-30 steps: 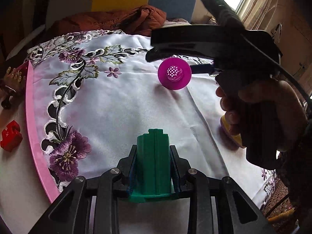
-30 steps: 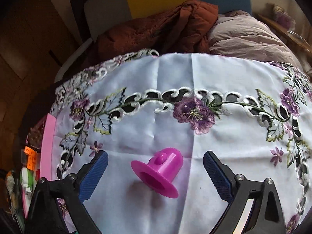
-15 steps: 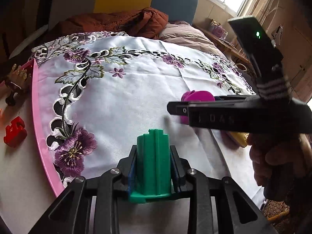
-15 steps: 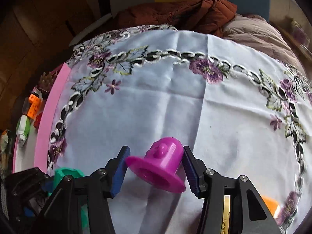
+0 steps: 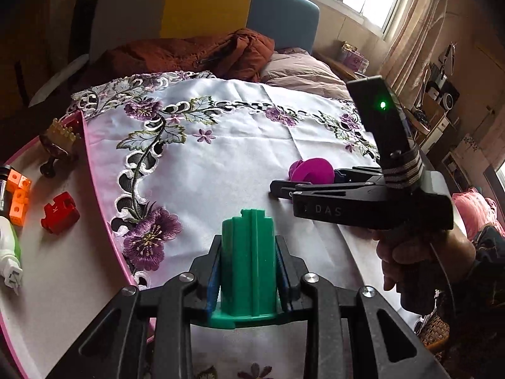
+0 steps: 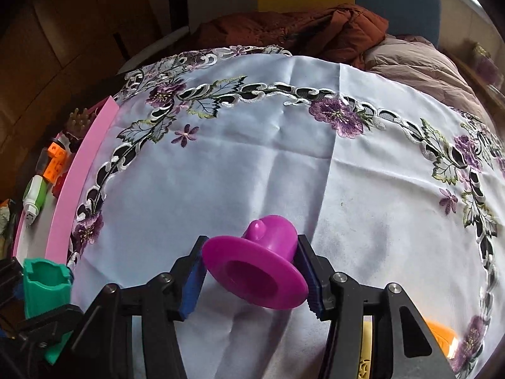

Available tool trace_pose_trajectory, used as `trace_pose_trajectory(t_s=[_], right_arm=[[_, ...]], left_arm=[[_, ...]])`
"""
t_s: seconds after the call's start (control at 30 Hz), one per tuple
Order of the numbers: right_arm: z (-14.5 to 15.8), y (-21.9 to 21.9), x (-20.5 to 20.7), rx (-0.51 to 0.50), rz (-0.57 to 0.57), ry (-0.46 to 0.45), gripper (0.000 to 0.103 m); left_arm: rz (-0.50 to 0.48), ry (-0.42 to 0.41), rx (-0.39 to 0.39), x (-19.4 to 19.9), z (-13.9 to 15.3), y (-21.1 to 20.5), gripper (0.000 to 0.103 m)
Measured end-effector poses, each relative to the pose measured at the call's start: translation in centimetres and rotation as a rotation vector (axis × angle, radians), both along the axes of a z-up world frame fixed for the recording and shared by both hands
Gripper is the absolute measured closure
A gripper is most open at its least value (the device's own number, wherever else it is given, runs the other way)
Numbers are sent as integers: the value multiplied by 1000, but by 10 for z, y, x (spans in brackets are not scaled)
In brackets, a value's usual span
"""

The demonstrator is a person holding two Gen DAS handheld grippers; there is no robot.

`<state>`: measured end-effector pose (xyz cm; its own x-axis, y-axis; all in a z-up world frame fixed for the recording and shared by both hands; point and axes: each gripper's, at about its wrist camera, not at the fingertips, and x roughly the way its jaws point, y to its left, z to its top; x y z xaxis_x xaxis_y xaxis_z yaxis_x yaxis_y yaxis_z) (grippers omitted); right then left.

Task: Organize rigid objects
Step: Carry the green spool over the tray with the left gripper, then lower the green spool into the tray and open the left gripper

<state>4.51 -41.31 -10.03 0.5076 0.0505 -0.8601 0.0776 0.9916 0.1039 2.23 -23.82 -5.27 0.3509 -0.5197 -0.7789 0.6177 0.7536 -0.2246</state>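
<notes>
My left gripper (image 5: 247, 271) is shut on a green ribbed plastic piece (image 5: 247, 262), held above the white embroidered cloth (image 5: 227, 170). The green piece also shows at the lower left of the right wrist view (image 6: 47, 290). My right gripper (image 6: 252, 271) is shut on a magenta hat-shaped piece (image 6: 255, 274), its blue pads against the crown. The right gripper (image 5: 285, 188) and the magenta piece (image 5: 311, 170) also show at the right of the left wrist view.
A pink-rimmed white tray (image 5: 56, 268) at the left holds a red block (image 5: 60, 213), orange cubes (image 5: 19, 199), a white and green item (image 5: 8, 252) and a brown toy (image 5: 60, 142). Yellow and orange pieces (image 6: 438, 338) lie under the right gripper. Brown clothing (image 5: 195, 53) lies beyond the cloth.
My right gripper has closed on the magenta piece and lifted it, moving toward the near right. My left gripper keeps its hold on the green piece and has drawn back left.
</notes>
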Motion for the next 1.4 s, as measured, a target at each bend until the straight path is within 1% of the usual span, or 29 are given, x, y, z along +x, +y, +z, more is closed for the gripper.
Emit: trace_pose_trajectory(t_s=[0.1, 0.27, 0.43, 0.57, 0.7, 0.83, 0.97, 1.07, 1.2, 1.33, 1.4], right_arm=[[0, 0, 0, 1, 7, -5, 48], [0, 2, -1, -27, 26, -15, 48], [0, 2, -1, -26, 29, -14, 48], [-1, 6, -2, -52, 37, -22, 48], [-1, 7, -3, -64, 41, -28, 48], [0, 8, -3, -73, 45, -28, 48], [0, 9, -3, -83, 50, -26, 48], [1, 10, -2, -93, 56, -24, 49], [1, 11, -1, -102, 65, -24, 49], [1, 12, 0, -108, 69, -23, 49], [1, 12, -1, -111, 71, -22, 49]], left_arm=[[17, -28, -7, -1, 12, 9, 73], [58, -51, -16, 0, 25, 25, 73], [102, -58, -21, 3, 32, 44, 73], [135, -66, -17, 5, 34, 61, 73], [180, -57, -12, 10, 30, 83, 73], [234, -34, -19, 15, 23, 114, 73], [316, 6, -33, 27, 17, 148, 73], [378, 38, -59, 38, 17, 169, 73], [413, 43, -79, 48, 21, 178, 73], [416, 41, -63, 58, 21, 174, 73], [420, 56, -71, 65, 21, 172, 73]])
